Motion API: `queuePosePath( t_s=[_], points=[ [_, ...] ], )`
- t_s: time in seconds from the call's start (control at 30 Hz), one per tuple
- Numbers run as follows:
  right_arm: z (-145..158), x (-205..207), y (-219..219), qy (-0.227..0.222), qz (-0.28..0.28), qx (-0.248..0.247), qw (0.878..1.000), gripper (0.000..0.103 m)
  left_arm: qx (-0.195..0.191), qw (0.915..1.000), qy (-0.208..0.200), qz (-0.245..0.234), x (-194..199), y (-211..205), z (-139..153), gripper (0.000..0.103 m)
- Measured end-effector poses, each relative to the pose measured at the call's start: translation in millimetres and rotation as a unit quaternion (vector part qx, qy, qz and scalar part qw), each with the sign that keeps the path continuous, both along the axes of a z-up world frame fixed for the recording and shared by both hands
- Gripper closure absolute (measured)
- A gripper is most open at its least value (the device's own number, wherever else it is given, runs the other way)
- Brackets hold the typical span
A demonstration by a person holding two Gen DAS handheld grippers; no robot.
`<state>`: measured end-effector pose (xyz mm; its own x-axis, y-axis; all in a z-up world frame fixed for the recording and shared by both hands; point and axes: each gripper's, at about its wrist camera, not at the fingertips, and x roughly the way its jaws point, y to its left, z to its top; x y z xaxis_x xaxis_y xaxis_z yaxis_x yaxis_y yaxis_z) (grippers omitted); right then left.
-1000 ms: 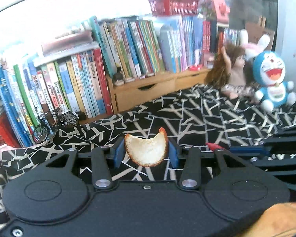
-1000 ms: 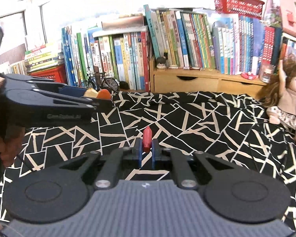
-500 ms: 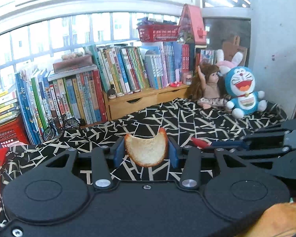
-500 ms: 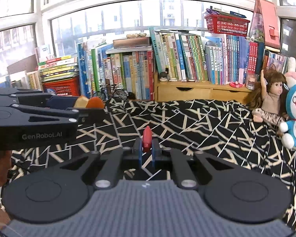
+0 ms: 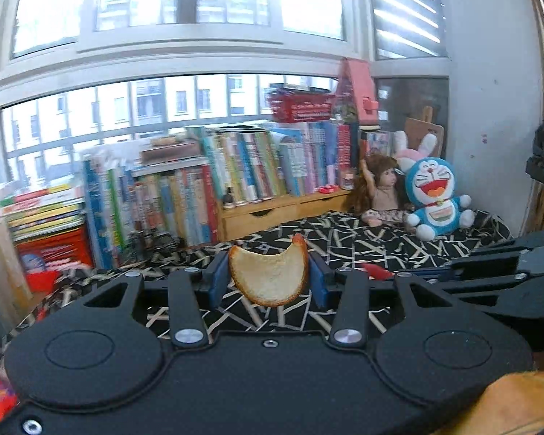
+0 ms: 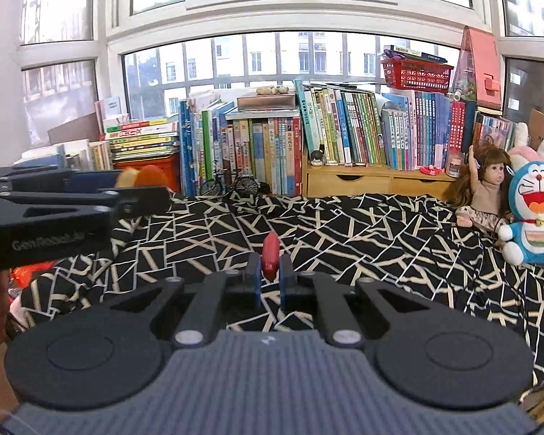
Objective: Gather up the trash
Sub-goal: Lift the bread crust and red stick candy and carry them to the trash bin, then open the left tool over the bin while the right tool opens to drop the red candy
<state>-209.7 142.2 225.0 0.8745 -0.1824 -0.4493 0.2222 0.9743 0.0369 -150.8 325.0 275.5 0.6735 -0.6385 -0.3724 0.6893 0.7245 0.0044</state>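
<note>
Left hand-held gripper [image 5: 268, 279] pinches an orange peel [image 5: 268, 282] above the patterned blanket [image 6: 362, 232]. Right hand-held gripper [image 6: 270, 275] clamps a red scrap [image 6: 271, 257] above it too.

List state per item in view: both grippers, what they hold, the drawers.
left gripper: shut on orange peel, raised above the cloth
orange peel: clamped, pith side toward camera
right gripper: shut on red scrap
red scrap: pinched upright
wooden drawers: closed

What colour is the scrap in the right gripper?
Red. The scrap shows best in the right wrist view, pinched between the right gripper's blue-padded fingers.
</note>
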Motion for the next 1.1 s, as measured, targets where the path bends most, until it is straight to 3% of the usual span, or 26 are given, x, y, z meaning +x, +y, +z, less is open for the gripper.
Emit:
queuePosePath(
  t_s=[0.23, 0.47, 0.73, 0.87, 1.1],
  points=[
    [-10.0, -23.9, 43.3, 0.018, 0.036, 0.001, 0.999, 0.09, -0.001, 0.9983, 0.03, 0.049, -31.0, 64.9, -17.0, 0.06],
    [-35.6, -39.7, 100.0, 0.052, 0.086, 0.011, 0.995, 0.09, 0.025, 0.9905, 0.098, 0.093, -64.4, 125.1, -67.8, 0.06],
    [-76.4, -44.5, 165.8, 0.1, 0.152, 0.004, 0.983, 0.09, 0.057, 0.9721, 0.177, 0.142, -103.4, 187.1, -132.6, 0.06],
    [-89.2, -45.6, 189.3, 0.11, 0.182, -0.006, 0.977, 0.09, 0.084, 0.9646, 0.194, 0.158, -114.9, 205.0, -157.0, 0.06],
    [-101.6, -41.2, 215.9, 0.128, 0.208, -0.014, 0.97, 0.09, 0.092, 0.9546, 0.217, 0.182, -107.7, 221.4, -181.0, 0.06]
  ],
)
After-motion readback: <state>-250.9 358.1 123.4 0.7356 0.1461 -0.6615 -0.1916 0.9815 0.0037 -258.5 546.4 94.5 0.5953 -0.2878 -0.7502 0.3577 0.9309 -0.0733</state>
